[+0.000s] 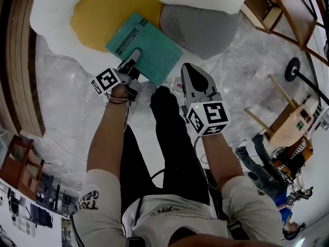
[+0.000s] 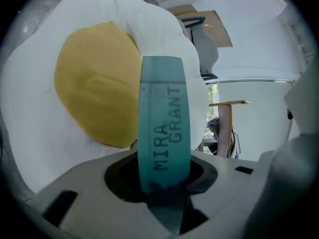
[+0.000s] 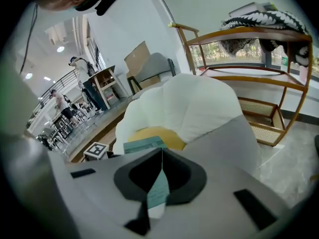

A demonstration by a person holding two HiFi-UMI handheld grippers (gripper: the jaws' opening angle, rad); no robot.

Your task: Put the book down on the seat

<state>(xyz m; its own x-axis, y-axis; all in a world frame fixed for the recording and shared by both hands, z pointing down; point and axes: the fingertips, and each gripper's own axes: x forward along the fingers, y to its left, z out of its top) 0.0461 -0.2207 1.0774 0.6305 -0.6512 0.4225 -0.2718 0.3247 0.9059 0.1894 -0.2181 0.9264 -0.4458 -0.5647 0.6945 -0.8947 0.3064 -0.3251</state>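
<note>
Book [image 1: 149, 48] clamped in the left hand-held gripper [image 1: 134, 55], near the seat [image 1: 103, 14].

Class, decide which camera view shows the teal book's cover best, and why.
The head view: the book shows its cover nearly whole, face-up. The left gripper view shows only its lettered spine, edge-on. The right gripper view shows just a small teal part of it.

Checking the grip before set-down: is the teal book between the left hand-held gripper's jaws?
Yes, the left gripper view shows the book clamped between the jaws of the left hand-held gripper.
</note>
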